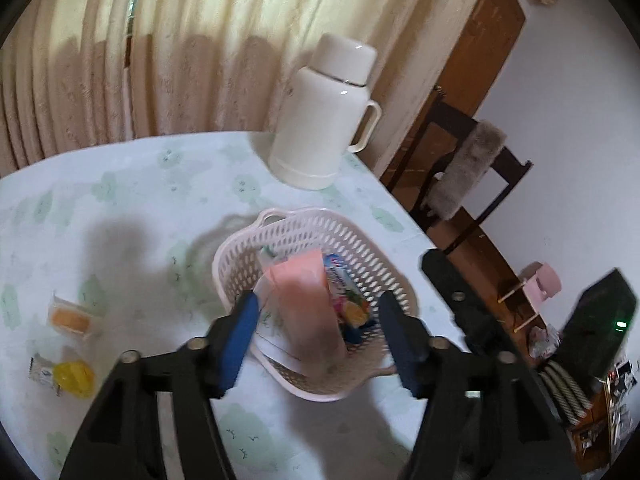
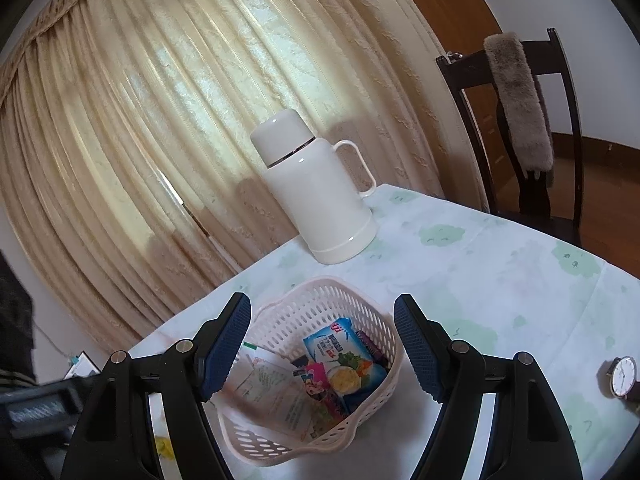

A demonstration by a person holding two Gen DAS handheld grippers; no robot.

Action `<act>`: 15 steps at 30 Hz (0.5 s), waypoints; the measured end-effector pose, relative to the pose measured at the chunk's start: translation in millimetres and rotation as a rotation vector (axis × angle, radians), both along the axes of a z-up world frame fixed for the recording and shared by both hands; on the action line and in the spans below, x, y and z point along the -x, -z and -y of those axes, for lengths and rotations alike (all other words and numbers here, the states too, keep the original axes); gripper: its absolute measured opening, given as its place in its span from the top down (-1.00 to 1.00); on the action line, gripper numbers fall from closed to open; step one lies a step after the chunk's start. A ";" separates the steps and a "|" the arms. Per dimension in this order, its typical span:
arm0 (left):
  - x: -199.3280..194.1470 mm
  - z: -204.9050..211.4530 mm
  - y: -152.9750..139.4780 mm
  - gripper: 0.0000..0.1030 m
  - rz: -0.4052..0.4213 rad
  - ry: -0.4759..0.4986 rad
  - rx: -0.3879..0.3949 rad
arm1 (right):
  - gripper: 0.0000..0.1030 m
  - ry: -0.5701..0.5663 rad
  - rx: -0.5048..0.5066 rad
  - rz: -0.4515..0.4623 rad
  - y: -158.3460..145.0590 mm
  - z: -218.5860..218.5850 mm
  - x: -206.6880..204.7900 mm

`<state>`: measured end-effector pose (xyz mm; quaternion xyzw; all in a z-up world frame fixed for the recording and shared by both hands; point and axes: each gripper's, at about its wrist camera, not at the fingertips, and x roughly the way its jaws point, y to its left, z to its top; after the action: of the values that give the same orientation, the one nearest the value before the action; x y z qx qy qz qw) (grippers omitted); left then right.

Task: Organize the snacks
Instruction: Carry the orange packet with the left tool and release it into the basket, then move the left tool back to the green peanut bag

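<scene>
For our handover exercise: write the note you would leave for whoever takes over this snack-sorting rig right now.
Left tool: open over the basket, a pink packet between its fingers, pads not pressing it.
Right tool: open, empty, by the basket.
Done: several packets in the basket, including a blue packet.
Left: an orange snack and a yellow snack on the table.
</scene>
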<state>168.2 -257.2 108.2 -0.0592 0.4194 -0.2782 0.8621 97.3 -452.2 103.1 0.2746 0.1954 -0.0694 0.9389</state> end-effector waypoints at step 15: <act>5.1 -33.4 9.3 -0.26 -0.001 -0.090 -0.067 | -0.45 -0.032 0.014 0.014 0.2 -10.1 0.0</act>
<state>163.2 -223.8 98.9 -0.0489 0.4258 -0.2250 0.8750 97.3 -442.1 103.0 0.2651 0.1926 -0.0537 0.9433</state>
